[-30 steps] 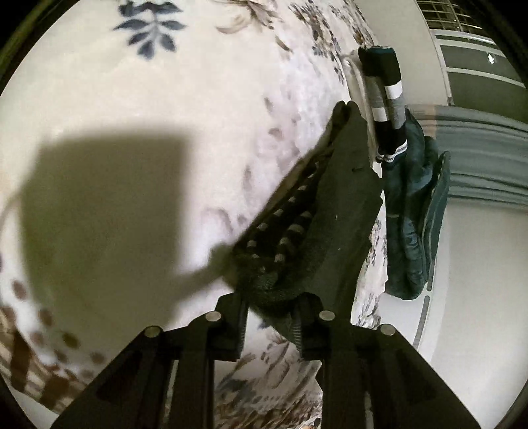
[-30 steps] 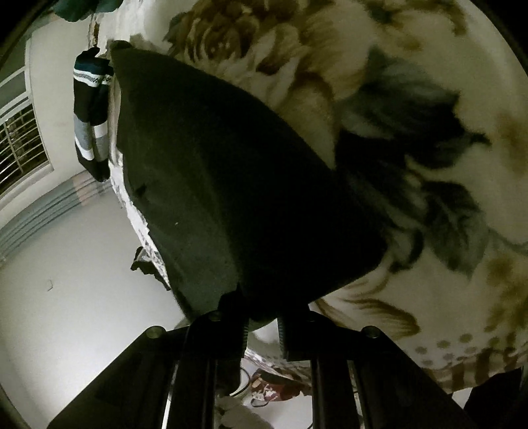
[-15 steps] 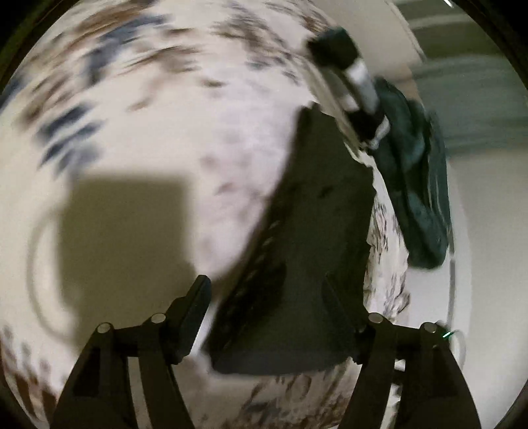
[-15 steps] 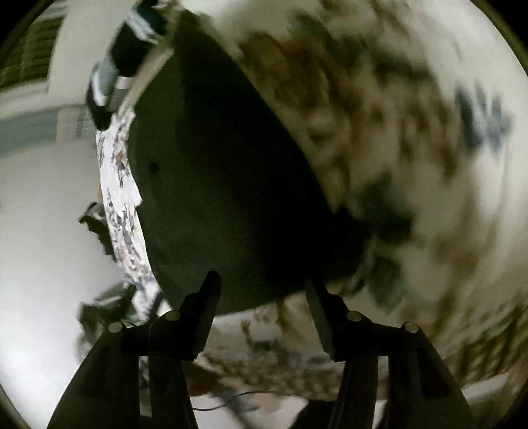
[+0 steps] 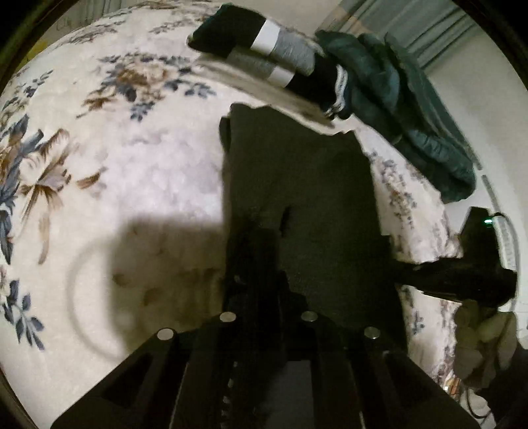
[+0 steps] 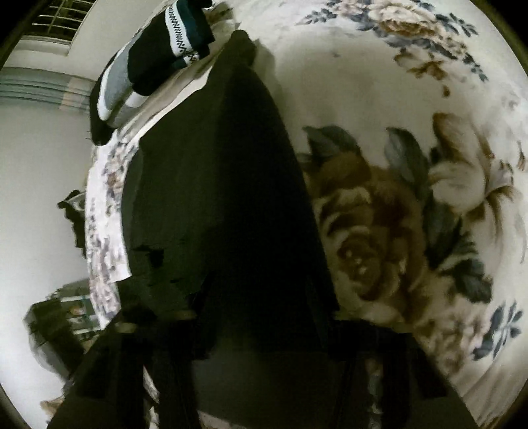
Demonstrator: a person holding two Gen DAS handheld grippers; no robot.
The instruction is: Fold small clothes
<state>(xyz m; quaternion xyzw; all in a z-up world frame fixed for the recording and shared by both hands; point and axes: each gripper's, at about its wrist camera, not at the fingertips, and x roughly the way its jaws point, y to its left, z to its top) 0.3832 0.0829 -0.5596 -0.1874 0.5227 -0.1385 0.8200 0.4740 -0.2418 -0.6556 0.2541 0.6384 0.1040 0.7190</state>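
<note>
Nearest the left wrist camera, the left tongs [image 5: 264, 264] sit drawn together on the near edge of a dark garment [image 5: 307, 184] — cloth is bunched between the pads and drapes over the black frame below. Nearest the right wrist camera, the right tongs [image 6: 260, 297] are likewise pinched down, their tips buried under the same dark garment [image 6: 224, 198], which hangs over them so that the pads themselves cannot be made out. Beyond both pairs the garment stretches away as a long dark panel over a floral blanket [image 5: 115, 158], cream with blue and brown flowers, which covers the bed. In the right view a large brown rose of the blanket [image 6: 373, 224] lies just beside the garment's right edge. A square shadow [image 5: 165, 257] falls on the blanket to the left of the left tongs. At the far end of the garment, near the edge of the bed, lies a folded black piece with grey and white stripes [image 5: 277, 56]; the right view shows it too [image 6: 158, 56], with a zigzag band. Just past it a dark teal garment [image 5: 406, 109] hangs over the bed's edge. Farther off is pale floor [image 6: 39, 184] — and a barred window [image 6: 56, 19] high in the right view.
</note>
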